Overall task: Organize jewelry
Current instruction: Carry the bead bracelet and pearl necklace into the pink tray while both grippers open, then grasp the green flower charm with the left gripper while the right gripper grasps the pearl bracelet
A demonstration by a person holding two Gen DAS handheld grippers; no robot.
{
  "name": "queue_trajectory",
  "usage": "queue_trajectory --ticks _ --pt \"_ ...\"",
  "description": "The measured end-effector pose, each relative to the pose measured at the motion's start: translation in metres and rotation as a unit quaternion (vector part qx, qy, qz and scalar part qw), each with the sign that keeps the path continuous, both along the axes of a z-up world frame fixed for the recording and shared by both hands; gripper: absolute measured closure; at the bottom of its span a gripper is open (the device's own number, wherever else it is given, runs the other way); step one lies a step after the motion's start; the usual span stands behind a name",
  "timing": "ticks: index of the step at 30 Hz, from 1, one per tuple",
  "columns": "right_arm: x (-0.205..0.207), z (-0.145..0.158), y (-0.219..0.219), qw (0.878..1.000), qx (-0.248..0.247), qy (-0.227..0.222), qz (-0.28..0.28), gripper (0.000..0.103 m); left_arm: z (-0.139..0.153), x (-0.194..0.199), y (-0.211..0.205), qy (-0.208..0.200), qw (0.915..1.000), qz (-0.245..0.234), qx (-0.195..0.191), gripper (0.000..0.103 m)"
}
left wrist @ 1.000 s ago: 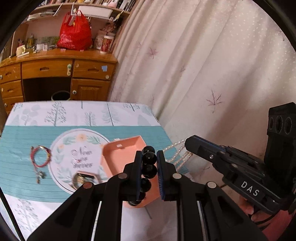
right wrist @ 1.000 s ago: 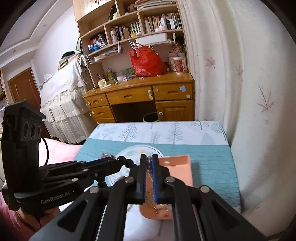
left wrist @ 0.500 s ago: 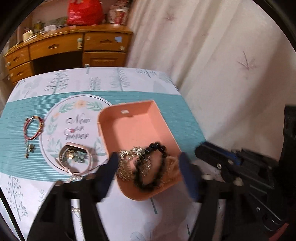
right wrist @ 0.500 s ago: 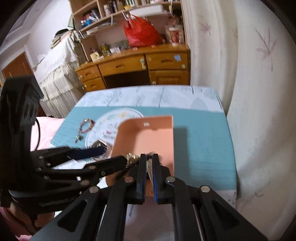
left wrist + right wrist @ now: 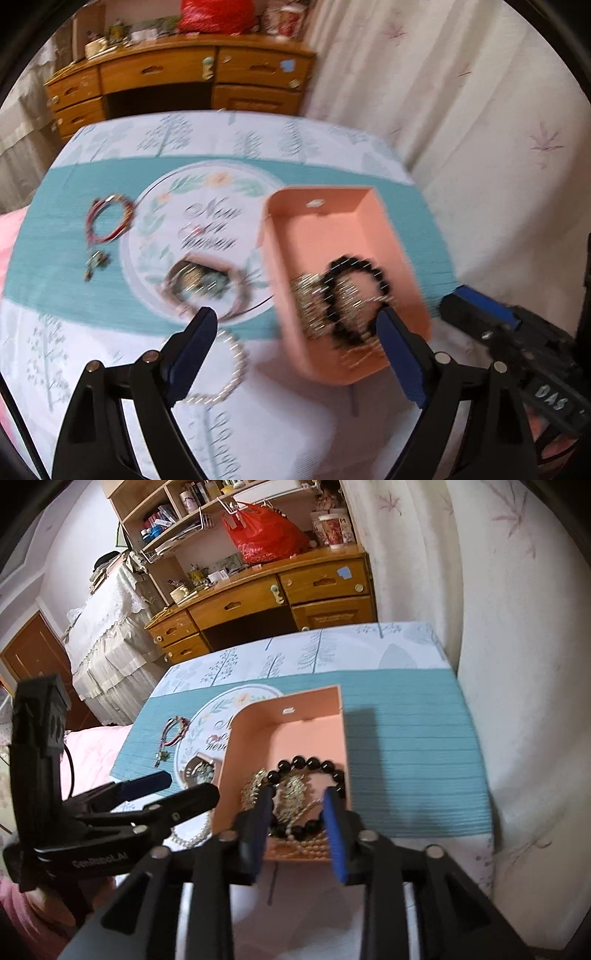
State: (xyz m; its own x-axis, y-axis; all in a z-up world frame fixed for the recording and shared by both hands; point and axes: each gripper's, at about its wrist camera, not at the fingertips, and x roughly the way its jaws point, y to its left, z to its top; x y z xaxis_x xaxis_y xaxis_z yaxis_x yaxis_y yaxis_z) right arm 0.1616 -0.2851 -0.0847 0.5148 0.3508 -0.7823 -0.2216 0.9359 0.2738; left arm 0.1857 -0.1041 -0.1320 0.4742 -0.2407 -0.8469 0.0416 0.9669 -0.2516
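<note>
A shallow salmon-pink cardboard tray sits at centre frame on a teal-and-white printed tablecloth, its near end holding a black round-bead bracelet lying over a tangle of gold-coloured chain jewellery and a strand of small pearls. In the right wrist view the right gripper hovers at the tray's near edge, its blue-padded jaws opening with nothing pinched, the beads and chain showing in the gap beyond them. In the left wrist view, which is motion-blurred, the left gripper spreads its jaws wide and still opening, released, straddling the tray's lower left corner, one finger over the cloth and the other over the tray. Just left of the tray lie a pearl bracelet, a rose-gold bangle with a greenish ornament on the cloth's round printed emblem, and, at mid left, a red cord bracelet with a charm. A wooden desk with drawers and a red plastic bag fill the upper frame, a pale leaf-print curtain the right
</note>
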Motion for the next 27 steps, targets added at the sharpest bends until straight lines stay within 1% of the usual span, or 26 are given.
queue_trajectory --ticks 3,5,6,8,10,11,14,17,20,24,27 --pt "-0.001 -0.007 0.006 1.0 0.007 0.019 0.0 0.063 -0.009 -0.009 0.019 0.022 0.9992 0.018 0.027 0.016" --pt "-0.002 -0.011 0.009 0.999 0.02 0.03 -0.003 0.053 -0.016 -0.013 0.033 0.037 0.9975 0.031 0.052 0.016" --pt "-0.003 -0.013 0.01 0.999 0.029 0.035 -0.006 0.05 -0.019 -0.015 0.039 0.043 0.9966 0.034 0.062 0.016" --pt "-0.004 -0.017 0.014 0.998 0.049 0.047 -0.016 0.042 -0.025 -0.018 0.052 0.055 0.9941 0.029 0.088 0.016" --pt "-0.006 -0.02 0.019 0.996 0.063 0.054 -0.031 0.039 -0.029 -0.019 0.06 0.06 0.9908 0.025 0.119 0.016" --pt "-0.007 -0.021 0.021 0.996 0.066 0.056 -0.036 0.038 -0.03 -0.02 0.065 0.061 0.988 0.021 0.141 0.016" --pt "-0.011 -0.022 0.033 0.995 0.071 0.055 -0.052 0.038 -0.03 -0.019 0.077 0.063 0.9833 0.01 0.171 0.016" --pt "-0.021 -0.02 0.049 0.995 0.056 0.039 -0.068 0.038 -0.025 -0.015 0.09 0.064 0.981 0.003 0.183 0.016" --pt "-0.033 -0.019 0.075 0.997 0.032 0.02 -0.061 0.038 -0.021 -0.002 0.107 0.068 0.9777 0.0 0.199 0.016" --pt "-0.045 -0.02 0.115 1.0 -0.01 -0.007 -0.01 0.038 -0.018 0.018 0.126 0.071 0.9733 -0.02 0.217 0.016" --pt "-0.054 -0.023 0.148 0.998 -0.043 -0.035 0.043 0.038 -0.015 0.031 0.135 0.054 0.9698 -0.064 0.229 0.016"
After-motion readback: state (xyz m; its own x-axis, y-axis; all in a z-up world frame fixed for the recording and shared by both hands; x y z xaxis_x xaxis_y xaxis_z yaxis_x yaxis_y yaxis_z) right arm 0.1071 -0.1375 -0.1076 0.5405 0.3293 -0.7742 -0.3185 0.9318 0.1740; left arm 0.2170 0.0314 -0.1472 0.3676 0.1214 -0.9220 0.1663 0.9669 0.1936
